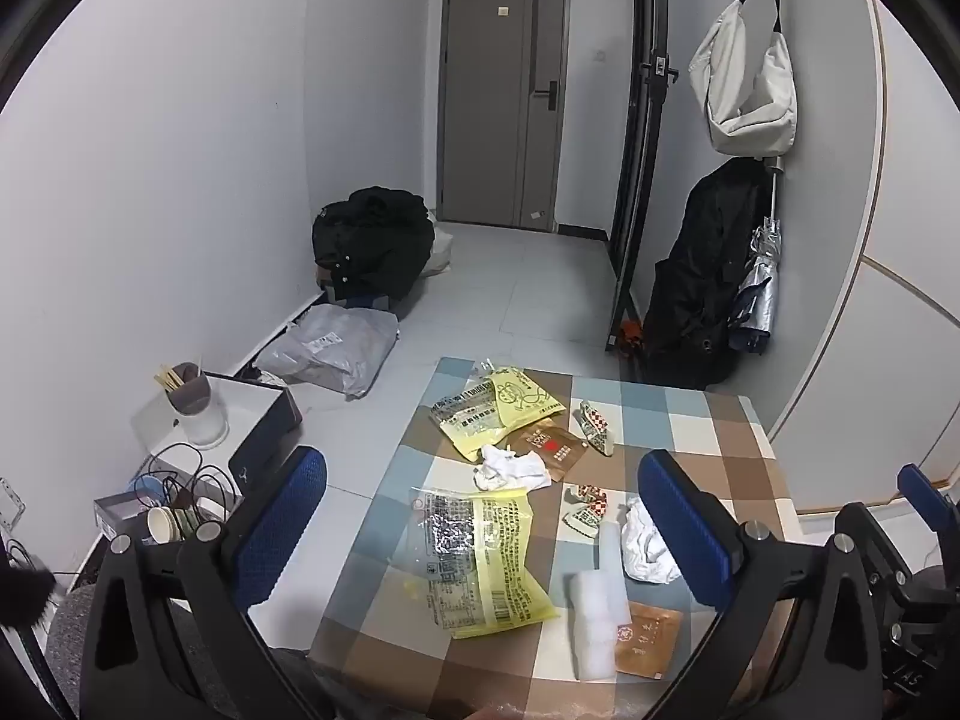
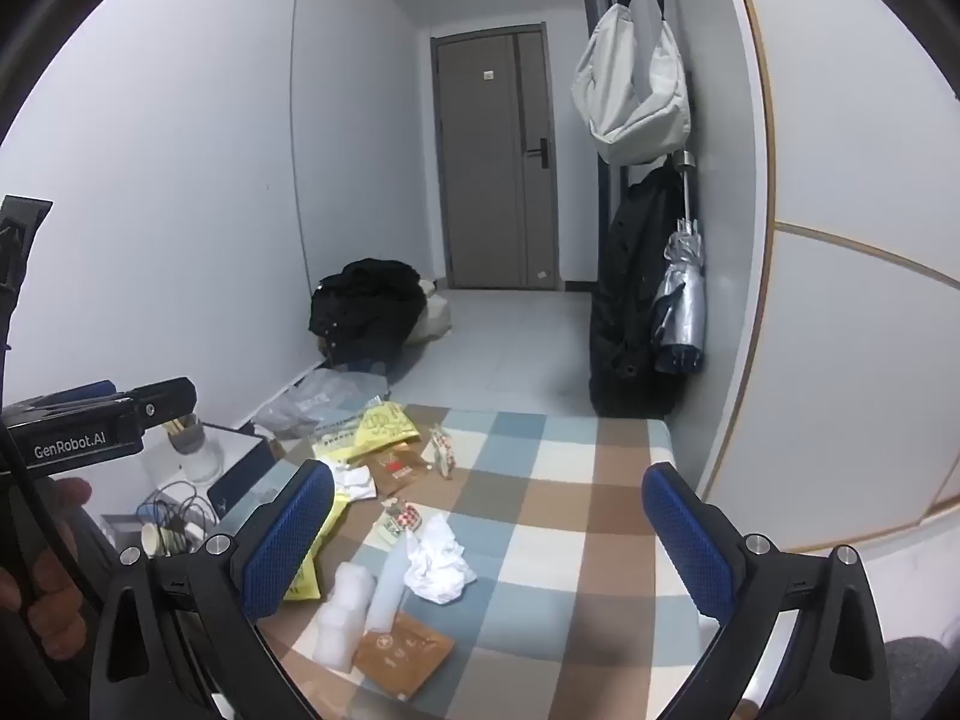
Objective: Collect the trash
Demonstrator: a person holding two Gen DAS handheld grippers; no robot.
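Observation:
Trash lies on a checkered tablecloth [image 1: 678,420]. There are two yellow snack bags [image 1: 480,564] [image 1: 498,414], crumpled white tissues [image 1: 510,468] [image 2: 438,558], brown sachets [image 1: 645,639] [image 1: 549,450], small checkered wrappers [image 1: 585,510] and a white foam piece [image 1: 594,618]. My left gripper [image 1: 483,516] hovers open above the near yellow bag, holding nothing. My right gripper [image 2: 489,534] hangs open over the cloth just right of the tissue, also with nothing in it. The near brown sachet [image 2: 402,654] and the foam piece [image 2: 345,606] lie by its left finger [image 2: 288,534].
Left of the table on the floor stand a white box [image 1: 258,408], a cup of chopsticks [image 1: 192,396] and tangled cables [image 1: 180,480]. A grey parcel bag [image 1: 330,348] and a black clothing pile [image 1: 372,240] lie by the wall. A coat [image 1: 702,276], an umbrella [image 1: 759,276] and a pale bag [image 1: 744,84] hang at right.

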